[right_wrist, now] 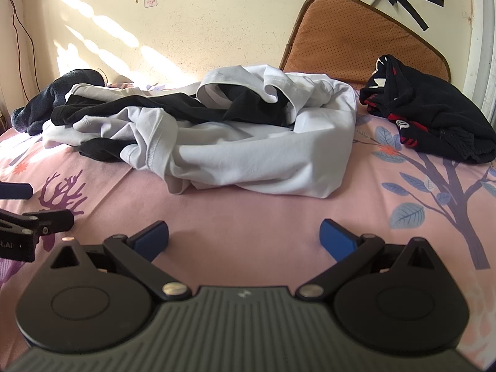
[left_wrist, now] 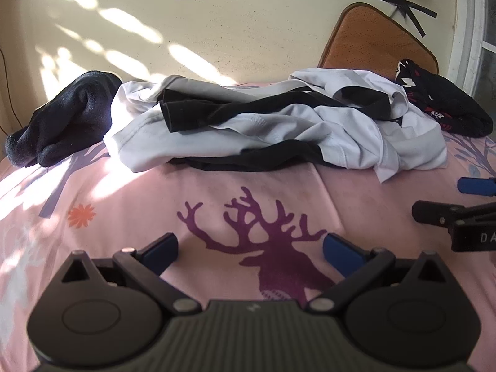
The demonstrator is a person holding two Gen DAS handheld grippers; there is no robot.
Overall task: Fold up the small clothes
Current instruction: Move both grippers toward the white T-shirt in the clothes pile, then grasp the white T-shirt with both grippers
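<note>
Both fisheye views are bright and daylit. Hard sunlight falls in from the left, throwing broken, slanting patches across the cream-painted wall [left_wrist: 235, 24] and washing out the near-left part of the pink printed bedsheet [left_wrist: 356, 198] to near white. In the right wrist view the same patches on the wall glare above the dark fleece bundle [right_wrist: 59, 93]. The crumpled white-and-black garments [right_wrist: 248, 142] stay evenly lit, with soft shadows in their folds. Blue-padded fingers [right_wrist: 152, 241] cast short, faint shadows on the sheet. Straight lines bow strongly toward the edges, the corners darken, and focus is fairly sharp centrally, softer at the rim.
</note>
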